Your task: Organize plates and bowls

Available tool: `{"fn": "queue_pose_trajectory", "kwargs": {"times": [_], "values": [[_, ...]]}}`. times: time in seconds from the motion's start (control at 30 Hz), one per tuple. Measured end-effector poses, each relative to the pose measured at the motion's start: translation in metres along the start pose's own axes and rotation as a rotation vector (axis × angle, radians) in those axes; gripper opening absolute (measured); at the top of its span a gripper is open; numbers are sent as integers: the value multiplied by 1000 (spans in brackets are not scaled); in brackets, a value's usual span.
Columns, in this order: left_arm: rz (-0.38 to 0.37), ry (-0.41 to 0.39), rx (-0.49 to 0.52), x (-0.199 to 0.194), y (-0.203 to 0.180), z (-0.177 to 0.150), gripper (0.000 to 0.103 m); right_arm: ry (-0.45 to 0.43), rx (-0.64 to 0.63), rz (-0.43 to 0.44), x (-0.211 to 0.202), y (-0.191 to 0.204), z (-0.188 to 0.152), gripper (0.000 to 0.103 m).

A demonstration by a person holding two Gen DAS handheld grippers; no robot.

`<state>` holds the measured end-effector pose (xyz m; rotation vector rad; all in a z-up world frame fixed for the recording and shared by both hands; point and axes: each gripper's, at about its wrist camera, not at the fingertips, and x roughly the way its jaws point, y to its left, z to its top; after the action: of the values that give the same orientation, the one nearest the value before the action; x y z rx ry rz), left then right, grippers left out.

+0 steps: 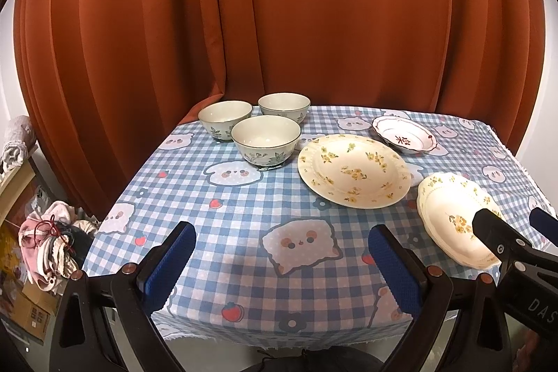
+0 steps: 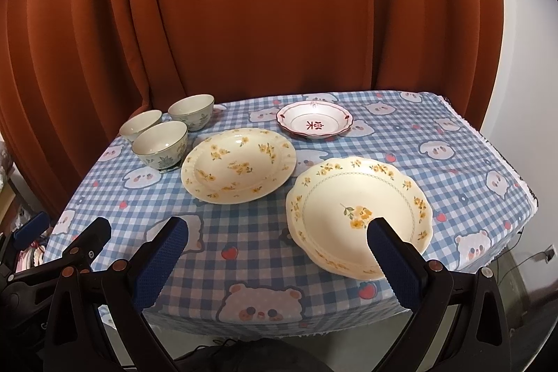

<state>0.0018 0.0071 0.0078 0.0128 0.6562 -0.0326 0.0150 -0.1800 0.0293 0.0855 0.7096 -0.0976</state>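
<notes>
Gingham tablecloth [image 2: 453,162] covers the table; rust curtain [image 2: 279,6] hangs behind.

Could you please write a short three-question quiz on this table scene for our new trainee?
1. How many bowls stand on the table?
2. True or false: the red-rimmed plate is stacked on the round floral plate.
3. Which gripper is nearest the scalloped plate: A) left gripper B) right gripper?

Key: 1. Three. 2. False; they lie apart on the tablecloth. 3. B; both grippers are open and hold nothing.
</notes>
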Motion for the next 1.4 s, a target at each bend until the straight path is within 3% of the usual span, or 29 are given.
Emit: {"fn": "queue_pose_trajectory", "kwargs": {"times": [0.87,1.17,1.4], "values": [[-20,2,16,8,-2,-6,99,-2,13,-31,-1,9,-9,103],[-51,33,56,19,-26,-3,99,22,57,-72,7,-5,-11,103],[-51,43,68,34,-70,3,96,38,65,-82,22,-37,-6,103]]}}
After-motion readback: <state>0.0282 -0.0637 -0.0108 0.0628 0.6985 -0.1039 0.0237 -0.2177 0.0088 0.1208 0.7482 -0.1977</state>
